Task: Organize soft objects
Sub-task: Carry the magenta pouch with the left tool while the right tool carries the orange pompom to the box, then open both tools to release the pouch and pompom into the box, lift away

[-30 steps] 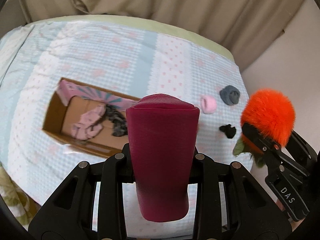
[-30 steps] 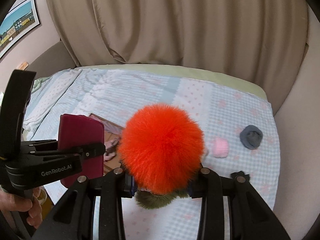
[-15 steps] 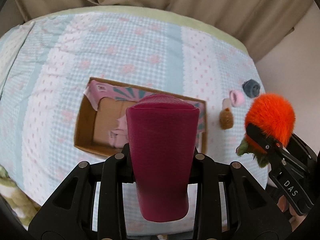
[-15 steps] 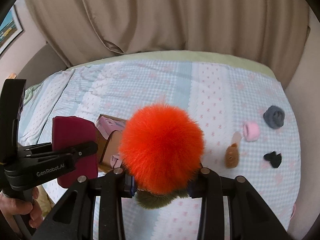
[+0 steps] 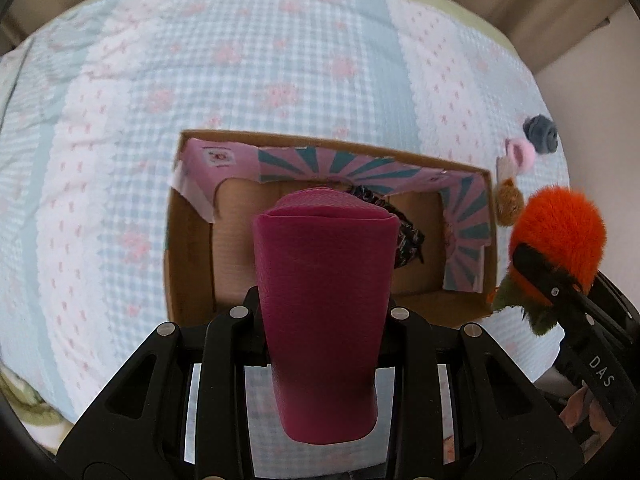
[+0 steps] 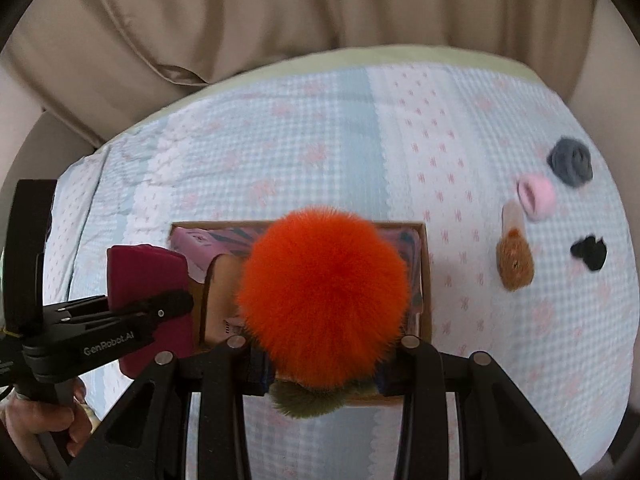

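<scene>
The left hand-held gripper is clamping a magenta fabric roll between its fingers, with the roll's long axis running forward along the fingers and its folded end pointing out over the cardboard box. The right hand-held gripper is pinching an orange pom-pom with a tuft of olive-green fur at its base; the ball is round, its green end facing back toward the camera and its orange bulk facing forward above the box.

The box is lying open on the bed, which is wearing a blue-and-white checked sheet with pink flowers. Pink and teal printed flaps are folding inward along the box's far and right walls, and a dark patterned item is sitting inside, partly hidden behind the roll.

To the right of the box, well apart from it, a brown fuzzy toy, a pink sock ball, a grey sock ball and a small black piece are resting on the sheet. A beige curtain is hanging behind the bed.
</scene>
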Demonstrator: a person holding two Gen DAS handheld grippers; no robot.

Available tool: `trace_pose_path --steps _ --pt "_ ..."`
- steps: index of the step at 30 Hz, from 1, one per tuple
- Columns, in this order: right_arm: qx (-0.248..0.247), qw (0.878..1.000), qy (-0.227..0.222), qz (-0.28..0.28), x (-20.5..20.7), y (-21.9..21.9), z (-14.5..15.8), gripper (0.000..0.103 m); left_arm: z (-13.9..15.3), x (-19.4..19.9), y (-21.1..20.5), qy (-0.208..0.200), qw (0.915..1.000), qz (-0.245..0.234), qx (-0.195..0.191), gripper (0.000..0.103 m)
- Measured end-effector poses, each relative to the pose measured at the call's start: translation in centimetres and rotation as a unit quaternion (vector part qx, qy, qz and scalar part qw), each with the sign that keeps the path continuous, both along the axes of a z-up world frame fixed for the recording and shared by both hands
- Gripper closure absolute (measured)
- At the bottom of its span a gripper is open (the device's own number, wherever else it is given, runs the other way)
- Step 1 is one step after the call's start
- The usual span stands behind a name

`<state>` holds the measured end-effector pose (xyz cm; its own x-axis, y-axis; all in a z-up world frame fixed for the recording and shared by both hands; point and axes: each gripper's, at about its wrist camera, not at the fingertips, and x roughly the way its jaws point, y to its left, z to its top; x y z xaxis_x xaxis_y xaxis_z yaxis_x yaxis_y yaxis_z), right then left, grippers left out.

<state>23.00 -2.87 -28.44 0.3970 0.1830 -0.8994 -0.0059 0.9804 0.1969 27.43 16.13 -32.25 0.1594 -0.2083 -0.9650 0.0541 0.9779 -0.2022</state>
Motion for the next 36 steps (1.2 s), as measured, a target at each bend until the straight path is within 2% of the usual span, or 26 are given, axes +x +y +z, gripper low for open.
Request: trace_pose_path --steps 6,9,16,18,19,20,21,22,23,24,26,36 --pt "-0.007 0.999 0.039 -0.011 1.3 -0.7 -3.6 0.070 -3.6 1.1 -1.2 0.020 0.9992 -0.027 0.022 0.075" --pt "-0.007 0.998 0.059 -0.013 2.1 -1.3 -5.5 0.070 -5.4 1.6 -1.3 0.035 0.9987 -0.022 0.028 0.075" --pt "0.017 0.996 0.093 0.006 3.6 -0.1 -7.7 0.070 -8.0 2.6 -0.3 0.049 0.9969 -0.018 0.058 0.075" --pt "0.027 0.994 0.109 0.011 4.0 0.4 -8.4 0.069 -8.1 2.7 -0.4 0.042 0.9971 -0.025 0.059 0.065" --pt "0.033 0.993 0.116 0.012 4.3 0.6 -8.7 0.063 -8.0 2.6 -0.6 0.036 0.9967 -0.033 0.065 0.035" --pt "0.037 0.992 0.122 0.013 4.5 0.8 -9.0 0.046 -7.8 2.4 -0.7 0.028 0.9965 -0.040 0.068 0.009" --pt "0.039 0.992 0.123 0.012 4.6 0.9 -9.2 0.035 -7.6 2.3 -0.8 0.018 0.9962 -0.042 0.075 0.005" --pt "0.036 0.992 0.118 0.006 4.6 0.7 -9.2 0.019 -7.4 2.2 -0.6 0.007 0.9945 -0.035 0.099 0.003" --pt "0.035 0.993 0.112 0.001 4.6 0.5 -9.2 0.001 -7.2 2.2 -0.1 0.002 0.9948 -0.031 0.098 0.002" --pt "0.038 0.993 0.111 -0.002 4.5 0.3 -9.2 0.000 -7.1 2.2 0.4 0.005 0.9968 -0.023 0.077 0.002" --pt "0.044 0.992 0.119 -0.003 4.3 0.1 -9.3 0.000 -6.8 2.2 1.1 0.005 0.9980 -0.008 0.063 0.002" --pt "0.016 0.995 0.101 0.023 2.7 1.0 -7.4 0.000 -4.8 0.7 1.3 -0.012 0.9973 -0.019 0.069 0.002"
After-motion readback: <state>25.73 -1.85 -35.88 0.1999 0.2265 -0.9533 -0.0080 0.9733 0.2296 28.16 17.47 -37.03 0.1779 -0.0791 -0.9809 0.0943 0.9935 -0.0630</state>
